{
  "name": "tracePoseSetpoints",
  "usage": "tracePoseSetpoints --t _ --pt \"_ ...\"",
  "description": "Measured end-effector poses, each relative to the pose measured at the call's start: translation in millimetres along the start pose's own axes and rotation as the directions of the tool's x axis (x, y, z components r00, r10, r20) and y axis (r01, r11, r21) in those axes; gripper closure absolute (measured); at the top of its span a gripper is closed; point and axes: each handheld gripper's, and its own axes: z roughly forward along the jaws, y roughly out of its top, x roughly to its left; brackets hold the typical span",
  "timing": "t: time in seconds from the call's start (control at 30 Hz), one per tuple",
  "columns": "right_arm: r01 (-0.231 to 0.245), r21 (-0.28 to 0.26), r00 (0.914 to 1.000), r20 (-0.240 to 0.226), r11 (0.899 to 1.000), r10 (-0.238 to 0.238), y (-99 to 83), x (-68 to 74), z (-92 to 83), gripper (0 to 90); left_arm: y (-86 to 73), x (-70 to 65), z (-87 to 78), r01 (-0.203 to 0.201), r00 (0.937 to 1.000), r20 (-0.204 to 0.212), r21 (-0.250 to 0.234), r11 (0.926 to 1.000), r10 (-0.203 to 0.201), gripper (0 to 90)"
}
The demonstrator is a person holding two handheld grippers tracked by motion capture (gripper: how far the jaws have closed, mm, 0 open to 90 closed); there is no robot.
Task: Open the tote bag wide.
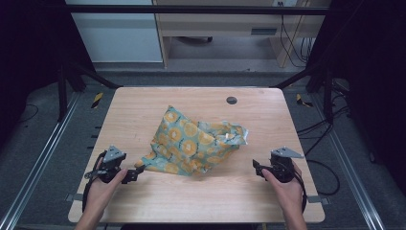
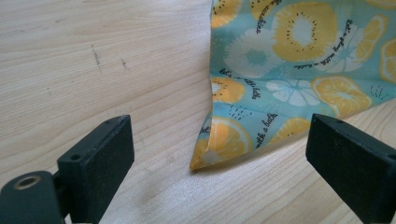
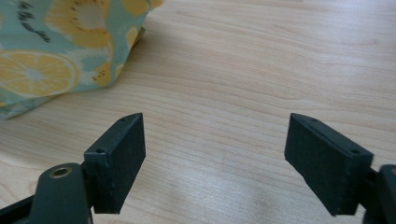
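Note:
A crumpled teal cloth (image 1: 194,143) printed with yellow citrus slices lies in the middle of the wooden table (image 1: 143,103). My left gripper (image 1: 134,173) is open at the cloth's near-left corner; in the left gripper view that corner (image 2: 215,149) sits between the two jaws, not pinched. My right gripper (image 1: 257,168) is open over bare wood, a little right of the cloth's near edge; the cloth (image 3: 56,60) shows at the upper left of the right gripper view, clear of the jaws.
A round dark grommet hole (image 1: 231,100) sits near the table's far edge. Black frame bars (image 1: 191,8) and cables surround the table. Bare wood lies along the near edge and both sides of the cloth.

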Motion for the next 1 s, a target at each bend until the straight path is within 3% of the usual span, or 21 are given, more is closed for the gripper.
tracePoseSetpoints --t 0.1,0.23,0.33,0.37,0.4,0.5,0.53,0.57,0.63,0.67,0.7,0.73,0.8,0.9,1.0 --pt "0.012 -0.021 0.9999 0.000 1.000 -0.012 4.3 1.6 -5.3 23.2 -0.4 -0.3 -0.1 -0.002 1.0000 -0.001 0.003 1.0000 0.002 7.5" --pt "0.053 -0.067 0.9986 -0.001 0.996 -0.053 23.5 8.5 -21.4 28.1 -1.0 -1.1 -1.0 0.003 1.0000 -0.001 0.004 1.0000 -0.003 7.5" --pt "0.095 -0.116 0.9938 -0.047 0.989 -0.101 49.9 19.6 -39.9 31.5 -1.0 -2.2 -0.2 0.001 1.0000 0.001 0.010 1.0000 -0.001 7.4" --pt "0.095 -0.116 0.9938 -0.047 0.989 -0.101 49.9 19.6 -39.9 31.5 -1.0 -2.2 -0.2 0.001 1.0000 0.001 0.010 1.0000 -0.001 7.4" --pt "0.127 -0.145 0.9890 -0.058 0.981 -0.136 64.6 26.1 -49.1 31.8 0.2 -2.5 -0.8 -0.014 0.9999 -0.007 0.009 0.9999 0.014 7.3" --pt "0.145 -0.173 0.9844 -0.073 0.974 -0.160 79.5 32.3 -57.2 32.5 0.9 -1.1 -2.1 -0.038 0.9990 -0.022 0.017 0.9991 0.038 7.0" --pt "0.167 -0.188 0.9769 -0.101 0.968 -0.188 93.3 37.8 -61.4 32.2 0.6 1.8 -3.1 -0.035 0.9990 -0.029 0.015 0.9993 0.035 7.0" --pt "0.167 -0.188 0.9769 -0.101 0.968 -0.188 93.3 37.8 -61.4 32.2 0.6 1.8 -3.1 -0.035 0.9990 -0.029 0.015 0.9993 0.035 6.9" --pt "0.180 -0.188 0.9690 -0.134 0.966 -0.207 104.9 43.1 -60.6 31.0 -0.4 4.9 -3.4 -0.015 0.9995 -0.028 0.008 0.9999 0.015 6.9" --pt "0.190 -0.173 0.9586 -0.180 0.966 -0.221 114.1 48.8 -55.7 29.0 -1.1 6.6 -4.1 -0.008 0.9995 -0.032 0.005 1.0000 0.008 6.9" --pt "0.190 -0.173 0.9586 -0.180 0.966 -0.221 114.1 48.8 -55.7 29.0 -1.1 6.6 -4.1 -0.008 0.9995 -0.032 0.005 1.0000 0.008 6.9" --pt "0.211 -0.157 0.9429 -0.228 0.965 -0.243 120.2 54.6 -46.5 26.2 -0.9 6.8 -5.1 -0.013 0.9994 -0.032 0.006 0.9999 0.014 6.9" --pt "0.230 -0.135 0.9315 -0.256 0.964 -0.259 121.9 59.7 -34.8 23.3 -0.6 5.3 -4.7 -0.013 0.9995 -0.029 0.003 0.9999 0.013 6.9" --pt "0.223 -0.116 0.9290 -0.276 0.968 -0.247 119.9 62.2 -23.0 21.3 -0.3 4.0 -4.8 -0.018 0.9994 -0.029 0.001 0.9998 0.018 6.9" --pt "0.212 -0.101 0.9175 -0.322 0.972 -0.233 115.9 65.1 -9.8 16.2 0.1 3.3 -4.4 -0.024 0.9994 -0.026 0.003 0.9997 0.024 6.9"
